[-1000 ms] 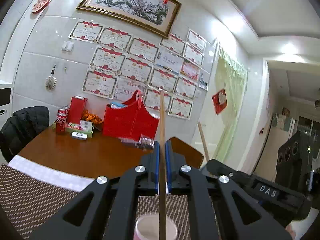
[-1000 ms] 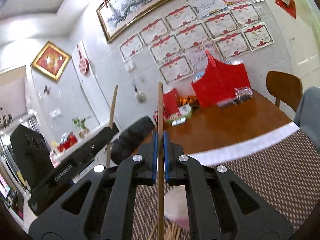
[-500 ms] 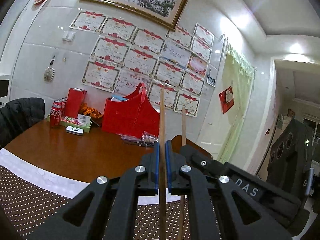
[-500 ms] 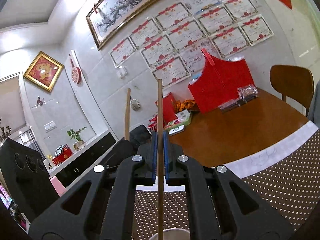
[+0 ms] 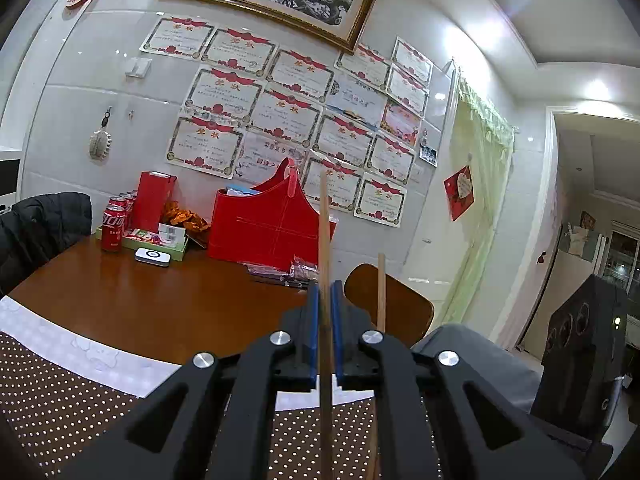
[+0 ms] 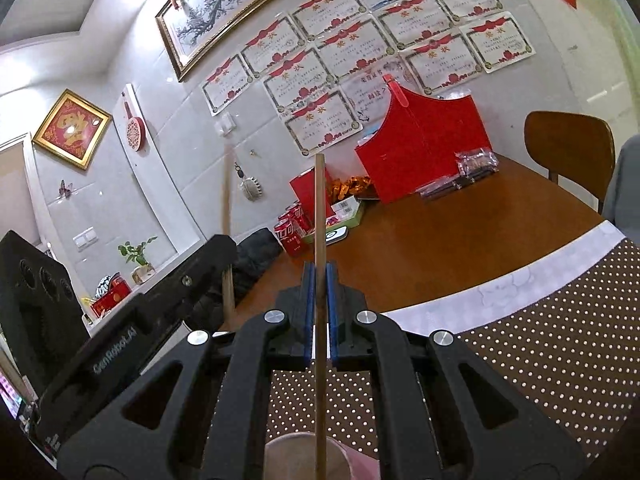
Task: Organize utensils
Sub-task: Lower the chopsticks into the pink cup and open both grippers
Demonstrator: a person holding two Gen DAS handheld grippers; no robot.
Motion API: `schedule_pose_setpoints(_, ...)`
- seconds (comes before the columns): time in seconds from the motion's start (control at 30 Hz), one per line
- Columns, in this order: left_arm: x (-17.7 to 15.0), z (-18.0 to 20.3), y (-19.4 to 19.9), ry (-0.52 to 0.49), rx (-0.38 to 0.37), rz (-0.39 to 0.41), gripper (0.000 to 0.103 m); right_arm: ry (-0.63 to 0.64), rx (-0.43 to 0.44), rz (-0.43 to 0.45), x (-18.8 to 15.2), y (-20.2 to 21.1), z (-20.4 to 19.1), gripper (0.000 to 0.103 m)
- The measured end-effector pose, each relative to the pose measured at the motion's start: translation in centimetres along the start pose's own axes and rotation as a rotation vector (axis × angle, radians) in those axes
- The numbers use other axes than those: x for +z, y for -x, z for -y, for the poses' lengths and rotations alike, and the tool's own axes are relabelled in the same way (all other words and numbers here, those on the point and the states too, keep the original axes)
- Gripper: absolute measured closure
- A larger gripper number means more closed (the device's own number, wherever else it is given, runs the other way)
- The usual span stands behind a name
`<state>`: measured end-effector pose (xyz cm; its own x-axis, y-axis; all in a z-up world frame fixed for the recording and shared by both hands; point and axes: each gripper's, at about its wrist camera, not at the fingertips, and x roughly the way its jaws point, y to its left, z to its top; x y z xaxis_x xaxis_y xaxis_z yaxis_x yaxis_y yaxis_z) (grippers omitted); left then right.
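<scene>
My left gripper (image 5: 325,300) is shut on an upright wooden chopstick (image 5: 325,240) clamped between its blue pads. A second wooden chopstick (image 5: 381,292) stands just to its right, held by the other gripper. In the right wrist view my right gripper (image 6: 320,280) is shut on its own wooden chopstick (image 6: 319,208), whose lower end reaches down over the rim of a pale pink cup (image 6: 296,456) at the bottom edge. The left gripper's black body (image 6: 160,312) and its chopstick (image 6: 227,208) show at the left.
A brown dotted mat (image 5: 60,392) with a white border covers the near part of the wooden table (image 5: 160,292). At the far edge stand a red basket (image 5: 264,224), red cans (image 5: 114,224), a green tray and a white device. A wooden chair (image 6: 568,148) stands at the right.
Both grippers have sunk and drawn closer together, each still clamping its chopstick. The pink cup has left the left wrist view and now sits under the right gripper's chopstick.
</scene>
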<state>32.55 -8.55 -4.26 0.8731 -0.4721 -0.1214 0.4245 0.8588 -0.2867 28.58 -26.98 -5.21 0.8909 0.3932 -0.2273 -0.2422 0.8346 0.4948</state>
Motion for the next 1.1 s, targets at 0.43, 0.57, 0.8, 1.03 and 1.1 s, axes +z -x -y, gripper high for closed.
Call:
schedule_pose_setpoints(0.43,-2.1,0.3,1.7,-0.102,0.046,-0.124,0.070,-0.007,-0.032,-0.204,-2.0,-0.9,0.0,0.048)
schedule_pose_setpoints(0.57,-2.1,-0.5,4.7,-0.084,0.087,-0.113,0.030,-0.039,-0.105,-0.171,-1.5,2.4,0.7,0.020)
schedule_pose_setpoints(0.8,-1.8,-0.2,9.2,-0.138,0.199,-0.157,0.024,0.029,-0.158,-0.155,-1.2,6.4,-1.7,0.011)
schedule_pose_setpoints(1.03,-3.7,-0.9,13.6,-0.199,0.282,-0.266,0.024,0.073,-0.180,-0.209,-3.2,10.8,-3.2,0.009)
schedule_pose_setpoints(1.1,-4.8,-1.4,14.7,-0.208,0.307,-0.314,0.024,0.078,-0.180,-0.237,-4.2,11.6,-3.3,0.009)
